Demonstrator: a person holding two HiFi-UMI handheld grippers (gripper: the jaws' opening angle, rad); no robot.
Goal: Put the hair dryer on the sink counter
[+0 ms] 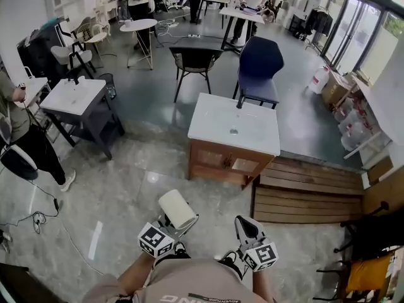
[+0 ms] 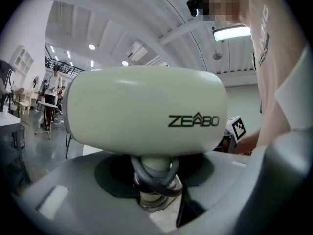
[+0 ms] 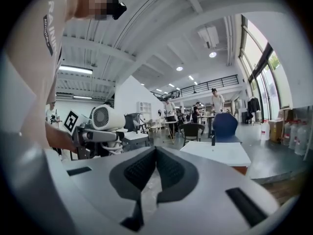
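Note:
A white hair dryer (image 1: 177, 209) is held low in front of me, with my left gripper (image 1: 169, 227) shut on its handle. In the left gripper view the dryer's barrel (image 2: 146, 111) lies across the frame, and its handle, wound with grey cord, drops between the jaws of the left gripper (image 2: 155, 192). My right gripper (image 1: 245, 225) hangs beside it, shut and with nothing in it; its pads meet in the right gripper view (image 3: 155, 155), where the dryer (image 3: 104, 117) shows at the left. The white-topped sink counter (image 1: 255, 134) on a wooden cabinet stands ahead across the floor, seen also in the right gripper view (image 3: 217, 153).
A second white sink stand (image 1: 74, 96) is at the left, with a person (image 1: 22, 137) next to it. A blue chair (image 1: 260, 65) and a black chair (image 1: 194, 59) stand behind the counter. Wooden boards (image 1: 309, 197) lie to its right. Cables (image 1: 38, 218) trail on the floor.

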